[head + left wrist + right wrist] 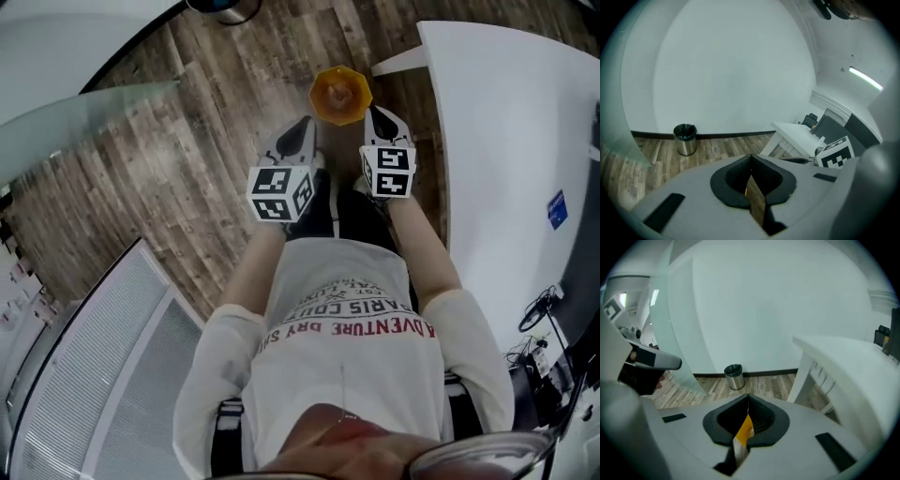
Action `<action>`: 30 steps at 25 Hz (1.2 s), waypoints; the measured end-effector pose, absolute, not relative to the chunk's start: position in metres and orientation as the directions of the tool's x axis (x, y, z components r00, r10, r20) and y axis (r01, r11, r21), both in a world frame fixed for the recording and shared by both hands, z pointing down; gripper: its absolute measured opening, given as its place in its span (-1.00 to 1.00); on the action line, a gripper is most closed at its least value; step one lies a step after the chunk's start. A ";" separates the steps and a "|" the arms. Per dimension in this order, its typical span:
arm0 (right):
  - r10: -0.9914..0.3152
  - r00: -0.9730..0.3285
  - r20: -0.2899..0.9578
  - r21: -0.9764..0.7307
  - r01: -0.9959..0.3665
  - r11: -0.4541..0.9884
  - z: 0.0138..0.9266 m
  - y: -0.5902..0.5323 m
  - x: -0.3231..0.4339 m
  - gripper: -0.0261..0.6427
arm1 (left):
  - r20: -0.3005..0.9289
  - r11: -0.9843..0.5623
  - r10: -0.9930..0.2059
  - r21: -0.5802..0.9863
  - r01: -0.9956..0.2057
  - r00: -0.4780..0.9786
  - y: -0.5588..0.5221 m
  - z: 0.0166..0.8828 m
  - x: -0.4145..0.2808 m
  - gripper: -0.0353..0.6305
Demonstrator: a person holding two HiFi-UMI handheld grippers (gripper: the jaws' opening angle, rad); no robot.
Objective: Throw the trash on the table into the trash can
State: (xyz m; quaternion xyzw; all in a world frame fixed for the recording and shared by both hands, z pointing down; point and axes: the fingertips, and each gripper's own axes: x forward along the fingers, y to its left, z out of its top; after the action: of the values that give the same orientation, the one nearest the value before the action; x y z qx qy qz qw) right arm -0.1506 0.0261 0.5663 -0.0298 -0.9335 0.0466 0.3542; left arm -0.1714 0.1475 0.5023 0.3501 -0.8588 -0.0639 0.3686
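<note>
Currently the orange trash (339, 94) is gripped at its rim by the closed left gripper (305, 131) and right gripper (380, 120), left of the table (506, 141). The trash can (734, 376) is seen far ahead, slightly left; neither hand is judged nearer.

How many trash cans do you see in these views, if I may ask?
1. The steel trash can stands on the wood floor against the white wall; others may be hidden.
</note>
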 end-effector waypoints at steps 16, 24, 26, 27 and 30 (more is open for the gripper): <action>-0.412 -0.815 0.406 -0.105 -0.490 0.865 0.335 -0.169 0.021 -0.84 | 0.336 0.177 -0.938 0.267 -0.947 -0.080 -0.081 0.299 -0.062 -0.82; -0.652 -0.664 0.366 -0.098 -0.724 0.682 0.316 -0.245 0.203 -0.84 | 0.198 -0.183 -0.953 0.228 -0.956 0.229 -0.186 0.245 0.083 -0.82; -0.703 -0.609 0.366 -0.092 -0.776 0.624 0.316 -0.253 0.247 -0.84 | 0.199 -0.253 -0.934 0.218 -0.943 0.296 -0.204 0.246 0.119 -0.82; -0.728 -0.581 0.365 -0.084 -0.799 0.596 0.316 -0.256 0.267 -0.84 | 0.202 -0.286 -0.923 0.214 -0.934 0.329 -0.211 0.247 0.136 -0.82; -0.790 -0.496 0.361 -0.048 -0.855 0.516 0.316 -0.258 0.321 -0.84 | 0.206 -0.388 -0.880 0.210 -0.898 0.428 -0.225 0.252 0.185 -0.82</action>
State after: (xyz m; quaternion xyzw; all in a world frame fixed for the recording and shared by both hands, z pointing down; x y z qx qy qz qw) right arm 0.3214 -0.2583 0.3165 0.4794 -0.8578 0.1110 0.1482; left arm 0.1851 -0.2253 0.2524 0.8324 -0.5338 0.0301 0.1455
